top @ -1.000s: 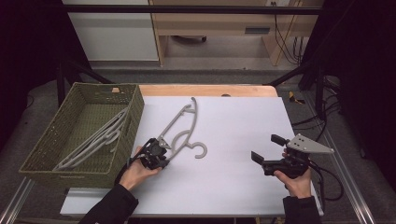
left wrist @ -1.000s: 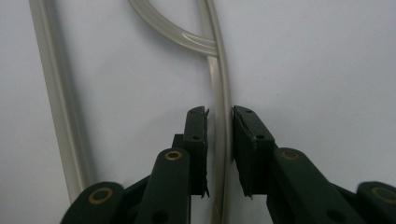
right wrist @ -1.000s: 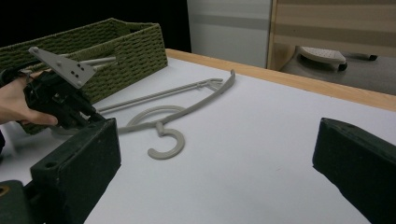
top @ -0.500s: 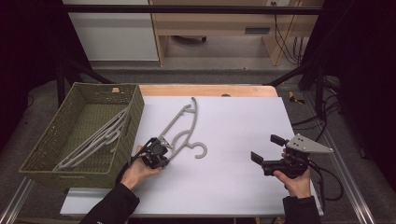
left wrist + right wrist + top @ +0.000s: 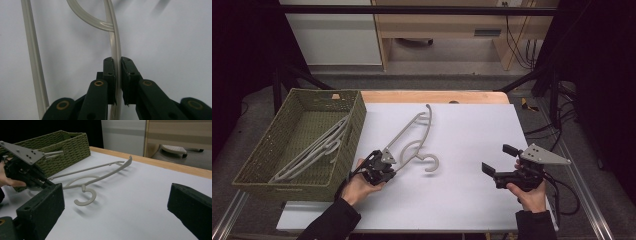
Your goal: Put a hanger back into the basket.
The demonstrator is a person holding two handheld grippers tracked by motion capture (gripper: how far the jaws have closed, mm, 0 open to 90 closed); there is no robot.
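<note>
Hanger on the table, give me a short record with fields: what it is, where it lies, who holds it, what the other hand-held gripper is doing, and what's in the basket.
thing: grey plastic clothes hanger
place: on the white table, right of the basket, hook toward the person
left hand-held gripper: jaws shut on the hanger's arm near its end
right hand-held gripper: jaws open, nothing between them, apart from the hanger
green woven basket: on the table's left side, more grey hangers inside
</note>
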